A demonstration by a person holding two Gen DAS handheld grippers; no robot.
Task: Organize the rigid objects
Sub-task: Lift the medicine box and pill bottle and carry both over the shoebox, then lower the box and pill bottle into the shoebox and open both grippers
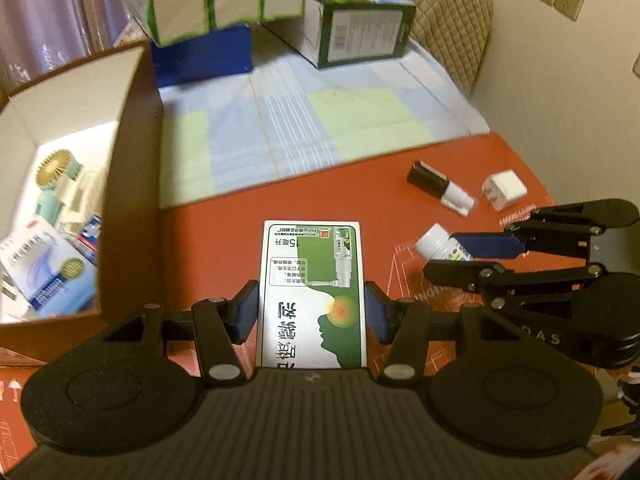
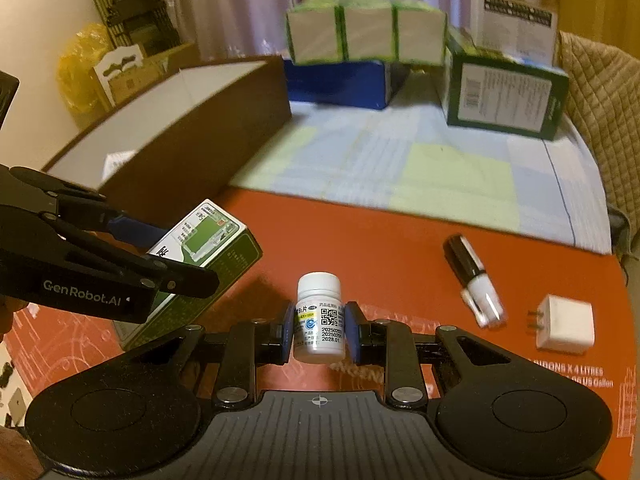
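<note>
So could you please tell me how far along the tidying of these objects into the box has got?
Partly done. The brown box already holds a small fan and some packets. In hand: the left tool grips the green-and-white carton, and the right tool grips the white pill bottle; both are clear of the red mat. Left there: the black-and-white marker and the white plug adapter.

Red table (image 2: pixel 400 240): checked cloth (image 2: pixel 400 160) at back; black-white marker (image 2: pixel 474 280), white plug adapter (image 2: pixel 564 324), brown storage box (image 2: pixel 180 160).
</note>
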